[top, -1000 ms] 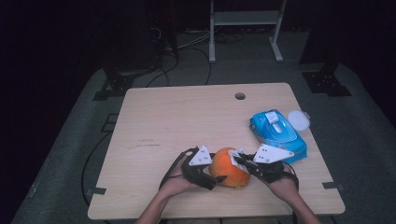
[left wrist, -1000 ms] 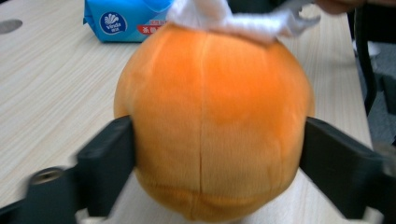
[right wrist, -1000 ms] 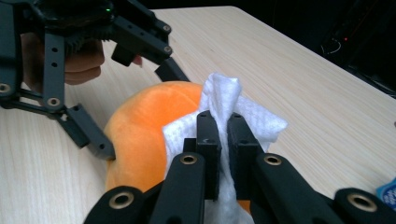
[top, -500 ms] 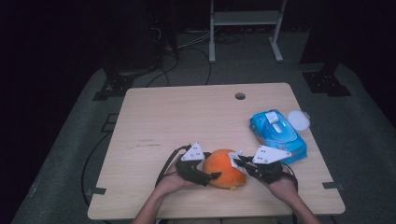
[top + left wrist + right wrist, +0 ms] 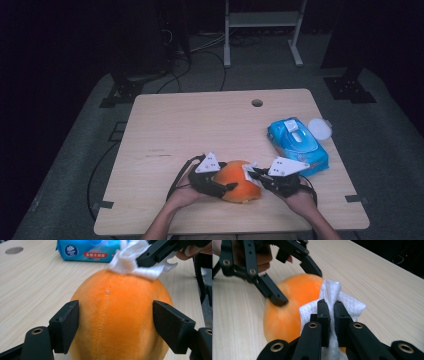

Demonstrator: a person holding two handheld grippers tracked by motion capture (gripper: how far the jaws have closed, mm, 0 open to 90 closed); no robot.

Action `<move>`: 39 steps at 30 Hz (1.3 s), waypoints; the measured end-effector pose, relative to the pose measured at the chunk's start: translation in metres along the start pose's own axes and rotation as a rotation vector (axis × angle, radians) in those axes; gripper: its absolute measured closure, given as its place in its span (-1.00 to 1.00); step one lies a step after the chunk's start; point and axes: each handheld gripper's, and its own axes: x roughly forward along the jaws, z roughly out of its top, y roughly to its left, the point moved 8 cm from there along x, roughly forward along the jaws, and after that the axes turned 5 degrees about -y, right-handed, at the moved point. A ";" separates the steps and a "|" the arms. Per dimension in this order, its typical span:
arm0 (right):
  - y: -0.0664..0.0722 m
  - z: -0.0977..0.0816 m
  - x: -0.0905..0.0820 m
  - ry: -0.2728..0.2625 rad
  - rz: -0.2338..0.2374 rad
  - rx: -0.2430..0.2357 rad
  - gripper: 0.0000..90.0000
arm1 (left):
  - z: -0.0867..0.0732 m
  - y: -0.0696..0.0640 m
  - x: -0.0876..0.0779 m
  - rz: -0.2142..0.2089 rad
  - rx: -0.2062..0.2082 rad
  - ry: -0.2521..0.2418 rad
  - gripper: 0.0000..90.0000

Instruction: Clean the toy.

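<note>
The right tool is clamped on a white wipe, which is laid against the near-top of an orange plush ball. The ball is straddled by the left tool; its jaws have just been closing, and their pads now seem to touch the plush flanks (hardly any dent shows). From the wipe, the ball lies directly toward the left tool, so any rub is judged to push into that hold. The ball rests on the bench near its front edge, a blue wipe pack to its right.
</note>
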 end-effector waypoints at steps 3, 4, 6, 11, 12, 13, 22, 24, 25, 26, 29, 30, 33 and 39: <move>-0.002 -0.002 -0.002 0.000 -0.003 0.013 0.88 | 0.000 0.002 -0.001 -0.013 -0.018 -0.008 -0.46; -0.002 -0.002 -0.001 -0.002 -0.003 0.006 0.88 | 0.002 0.000 -0.001 -0.022 -0.020 -0.019 -0.51; 0.001 0.000 0.000 -0.008 0.005 0.009 0.88 | 0.009 -0.003 -0.002 -0.037 -0.016 -0.042 -0.69; 0.009 0.006 0.005 -0.023 0.021 -0.009 0.88 | 0.008 -0.003 0.002 -0.008 0.022 -0.034 -0.64; 0.008 0.006 0.006 -0.022 0.019 -0.007 0.88 | 0.007 -0.002 0.001 -0.007 0.021 -0.030 -0.56; 0.008 0.006 0.006 -0.024 0.020 -0.004 0.88 | 0.005 -0.001 0.001 -0.006 0.016 -0.026 -0.51; 0.016 -0.002 0.000 -0.014 0.035 -0.003 0.88 | -0.008 0.015 -0.008 -0.007 -0.075 -0.017 -0.44; 0.019 -0.006 -0.001 -0.003 0.040 -0.007 0.88 | -0.010 0.019 -0.011 -0.012 -0.088 -0.011 -0.44; 0.020 -0.008 -0.002 -0.001 0.044 -0.003 0.88 | -0.011 0.020 -0.012 -0.017 -0.094 -0.015 -0.44; 0.021 -0.010 -0.002 0.000 0.049 0.002 0.88 | -0.011 0.021 -0.012 -0.021 -0.094 -0.015 -0.44; 0.021 -0.015 -0.006 0.009 0.054 0.017 0.88 | -0.011 0.019 -0.011 -0.019 -0.090 -0.018 -0.44; 0.020 -0.015 -0.006 0.010 0.050 0.020 0.88 | -0.011 0.018 -0.010 -0.016 -0.092 -0.018 -0.44; 0.011 -0.010 -0.003 -0.002 0.029 0.044 0.88 | -0.011 0.018 -0.010 -0.017 -0.088 -0.017 -0.44; -0.001 -0.008 0.010 -0.037 0.025 0.108 0.88 | -0.013 0.018 -0.011 -0.039 -0.094 -0.041 -0.46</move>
